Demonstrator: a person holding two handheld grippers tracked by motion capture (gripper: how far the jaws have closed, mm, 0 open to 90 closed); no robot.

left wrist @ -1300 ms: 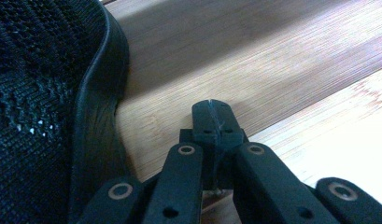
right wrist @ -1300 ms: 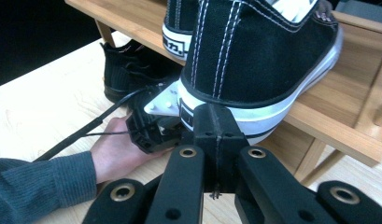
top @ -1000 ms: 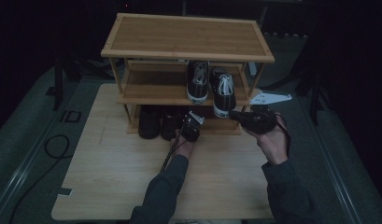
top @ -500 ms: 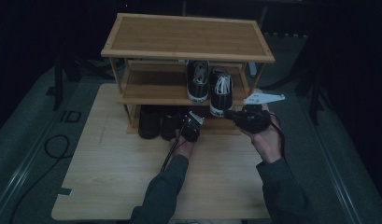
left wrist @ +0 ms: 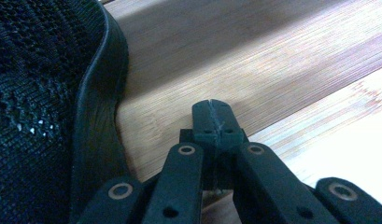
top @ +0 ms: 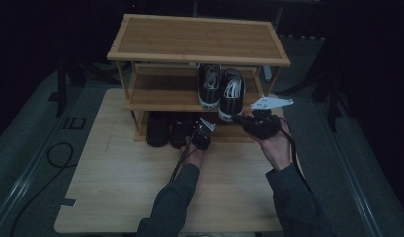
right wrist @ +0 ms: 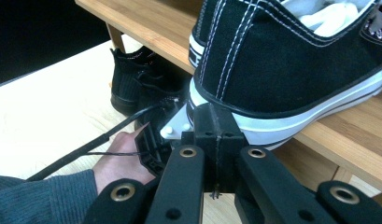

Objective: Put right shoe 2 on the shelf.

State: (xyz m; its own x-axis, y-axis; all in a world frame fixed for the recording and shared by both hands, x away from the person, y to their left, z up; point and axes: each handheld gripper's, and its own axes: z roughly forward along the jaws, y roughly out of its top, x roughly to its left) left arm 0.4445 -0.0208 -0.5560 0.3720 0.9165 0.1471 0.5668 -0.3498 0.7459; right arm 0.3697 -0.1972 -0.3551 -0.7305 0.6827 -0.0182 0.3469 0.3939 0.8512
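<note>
Your right gripper [right wrist: 215, 122], jaws together, touches the canvas sneaker [right wrist: 291, 60]'s heel: light, soft upper, stiff rubber sole; pinch the heel collar. Left gripper [left wrist: 212, 122], also closed, probably rests beside a black mesh shoe [left wrist: 44, 107].

Open worktop [top: 115, 197] in front of the rack [top: 199, 37]. Middle shelf free at left, blocked at right by two sneakers [top: 220, 89]. Bottom level crowded by dark shoes [top: 165, 129].
</note>
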